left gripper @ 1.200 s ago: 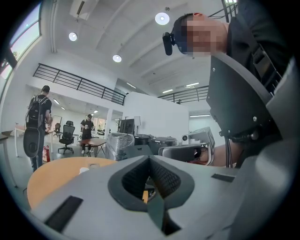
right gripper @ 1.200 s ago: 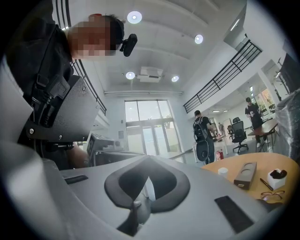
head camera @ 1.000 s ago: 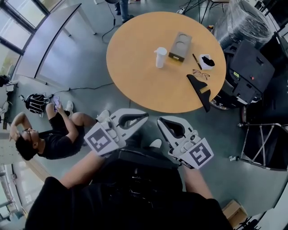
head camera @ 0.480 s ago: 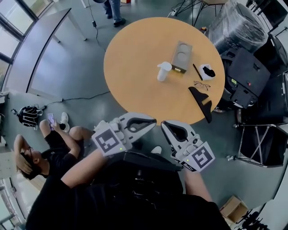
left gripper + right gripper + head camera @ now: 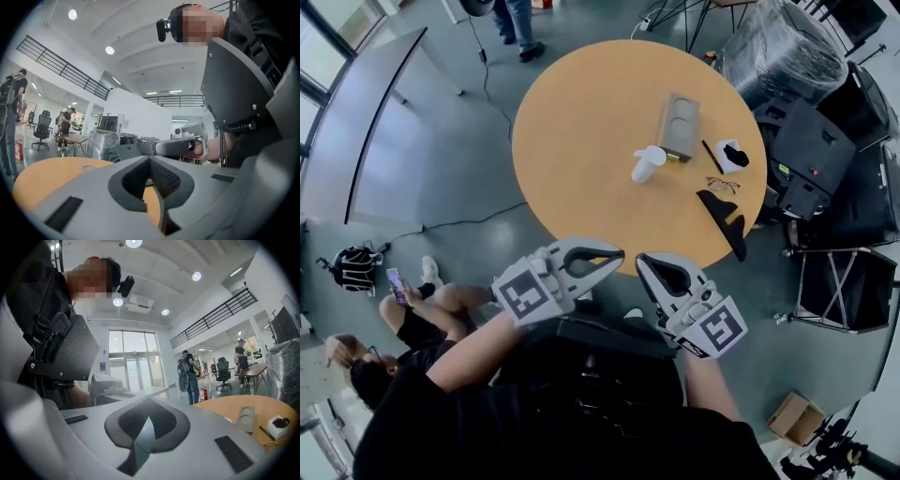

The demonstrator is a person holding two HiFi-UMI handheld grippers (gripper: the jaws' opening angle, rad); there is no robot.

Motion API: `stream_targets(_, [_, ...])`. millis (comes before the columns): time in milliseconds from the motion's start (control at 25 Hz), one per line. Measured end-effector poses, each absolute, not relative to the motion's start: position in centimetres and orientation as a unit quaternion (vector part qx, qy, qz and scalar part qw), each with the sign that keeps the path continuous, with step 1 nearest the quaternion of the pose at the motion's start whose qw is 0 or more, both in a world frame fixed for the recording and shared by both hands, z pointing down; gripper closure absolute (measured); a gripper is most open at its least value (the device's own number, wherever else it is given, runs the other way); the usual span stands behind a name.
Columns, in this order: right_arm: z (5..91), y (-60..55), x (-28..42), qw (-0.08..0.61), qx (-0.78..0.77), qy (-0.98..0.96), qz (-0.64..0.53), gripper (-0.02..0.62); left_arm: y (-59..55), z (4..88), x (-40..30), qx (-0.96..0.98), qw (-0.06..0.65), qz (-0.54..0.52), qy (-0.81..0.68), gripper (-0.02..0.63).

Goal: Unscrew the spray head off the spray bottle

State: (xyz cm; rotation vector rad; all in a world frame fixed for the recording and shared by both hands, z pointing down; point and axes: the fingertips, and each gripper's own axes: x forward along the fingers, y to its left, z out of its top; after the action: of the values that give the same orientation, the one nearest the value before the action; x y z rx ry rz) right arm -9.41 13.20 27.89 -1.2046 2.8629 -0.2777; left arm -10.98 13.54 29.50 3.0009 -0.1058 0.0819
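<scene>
A white spray bottle [image 5: 648, 163] stands near the middle of a round wooden table [image 5: 572, 122], next to a grey cardboard cup tray [image 5: 679, 127]. My left gripper [image 5: 616, 254] and right gripper [image 5: 643, 262] are held side by side just short of the table's near edge, well away from the bottle. Both are shut with nothing between their jaws. In the left gripper view the closed jaws [image 5: 151, 160] point over the table top [image 5: 42, 176], and the right gripper [image 5: 174, 146] shows beyond them. The right gripper view shows its shut jaws [image 5: 149, 400] and the cup tray [image 5: 245, 417].
On the table's right side lie a pen [image 5: 711, 142], glasses [image 5: 719, 185], a white-and-black item [image 5: 731, 154] and a black object [image 5: 724, 217] at the rim. Black cases [image 5: 811, 150] and a metal frame [image 5: 844, 291] stand to the right. A person [image 5: 403, 328] sits on the floor at left.
Both grippers have moved toward the table together and stayed shut. The table's near edge now lies just beyond their tips, and the seated person has slid toward the lower left of the view.
</scene>
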Motion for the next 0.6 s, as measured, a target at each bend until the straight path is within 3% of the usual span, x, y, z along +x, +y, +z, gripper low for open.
stream_targets(600, [28.9,9.7,-10.0,0.000,-0.400,0.911,-0.096,0.604,9.4,30.6,-11.5,0.996,0.081,0.023,-0.034,0.603])
